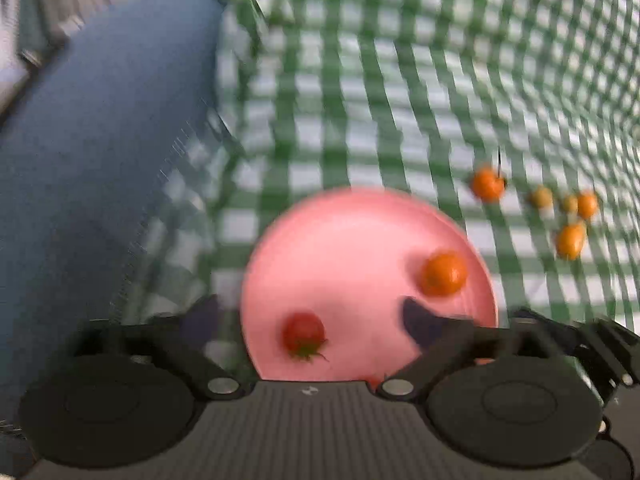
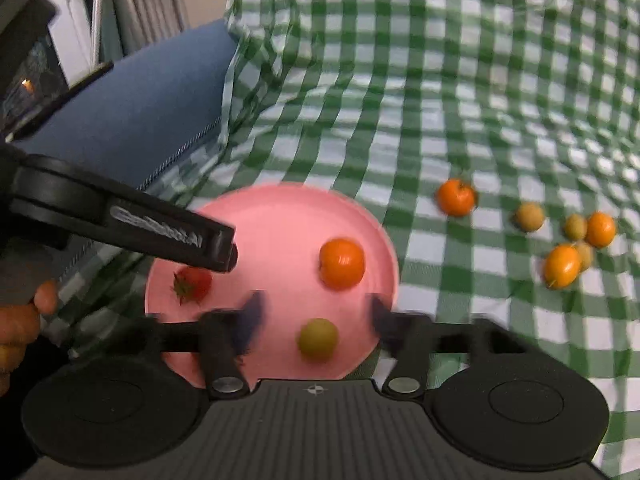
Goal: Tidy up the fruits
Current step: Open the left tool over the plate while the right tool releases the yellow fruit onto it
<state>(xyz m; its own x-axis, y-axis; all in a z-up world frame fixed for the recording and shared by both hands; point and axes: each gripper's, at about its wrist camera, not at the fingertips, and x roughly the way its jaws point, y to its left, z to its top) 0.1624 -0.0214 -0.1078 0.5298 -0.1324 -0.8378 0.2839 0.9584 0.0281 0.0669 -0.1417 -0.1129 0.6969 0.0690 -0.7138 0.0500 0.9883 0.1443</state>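
Pink plate [image 2: 280, 216] is being used as the collection point on the green-checked cloth [image 2: 440, 80]. Three fruits are already being held on it: red strawberry [image 2: 193, 285] at the plate's left, orange fruit [image 2: 342, 263] toward its right, yellow-green fruit [image 2: 318, 338] near the front rim.

Right gripper [image 2: 316, 320] is being held spread, nothing pinched — the yellow-green fruit is sitting directly between its fingertips, still resting on the plate. Left gripper [image 1: 312, 320] is also being held spread and empty, hovering over the plate's near edge with the strawberry just ahead of it.

Loose fruit is lying well apart from the plate, off to the right of both grippers: a stemmed orange one [image 2: 456, 197], then a cluster with an oval orange fruit [image 2: 561, 266] whose long axis is running diagonally, and small tan ones [image 2: 529, 217]. Right gripper is judged nearer to these, so the next pick is probably being left to it.

Lettering on the left gripper's finger is being blurred — not readable. A small crosshair mark [image 2: 316, 390] is visible on the gripper body.
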